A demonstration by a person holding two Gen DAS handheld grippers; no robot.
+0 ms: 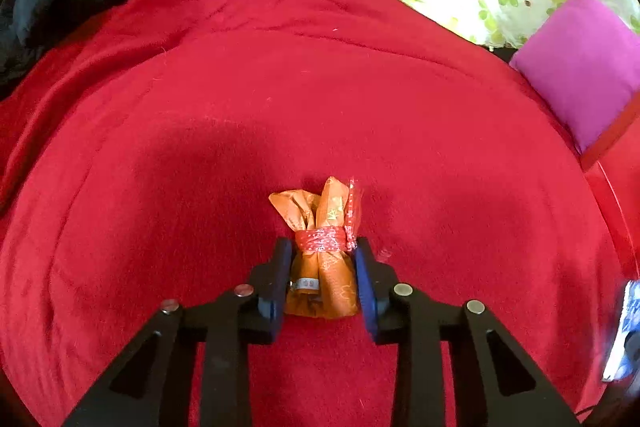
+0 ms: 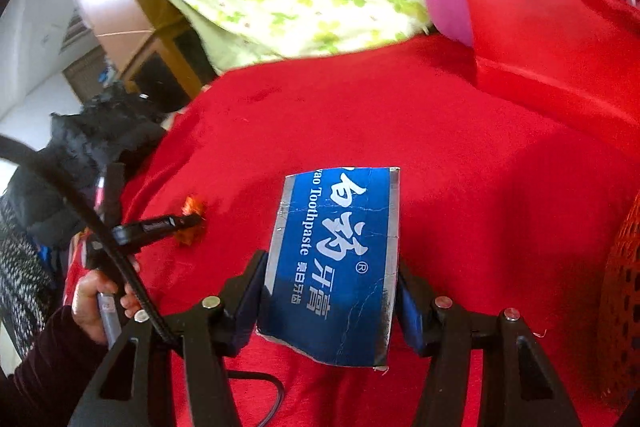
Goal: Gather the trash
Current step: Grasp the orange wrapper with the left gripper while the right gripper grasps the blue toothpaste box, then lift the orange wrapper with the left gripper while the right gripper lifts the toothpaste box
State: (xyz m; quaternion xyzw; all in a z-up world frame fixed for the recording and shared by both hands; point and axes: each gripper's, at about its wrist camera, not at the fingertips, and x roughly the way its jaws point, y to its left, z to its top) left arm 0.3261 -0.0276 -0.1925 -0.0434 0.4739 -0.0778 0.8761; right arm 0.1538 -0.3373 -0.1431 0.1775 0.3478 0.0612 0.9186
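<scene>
Left gripper (image 1: 323, 267) clenches orange wrapper (image 1: 322, 255); right gripper (image 2: 332, 291) seemingly clamps toothpaste box (image 2: 334, 267).

A red blanket (image 1: 280, 87) covers the bed, with wooden cabinets (image 2: 120, 7) and a pale wall behind.

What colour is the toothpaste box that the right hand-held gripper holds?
Blue with silver edges and white lettering: the toothpaste box. It shows best in the right wrist view.
</scene>
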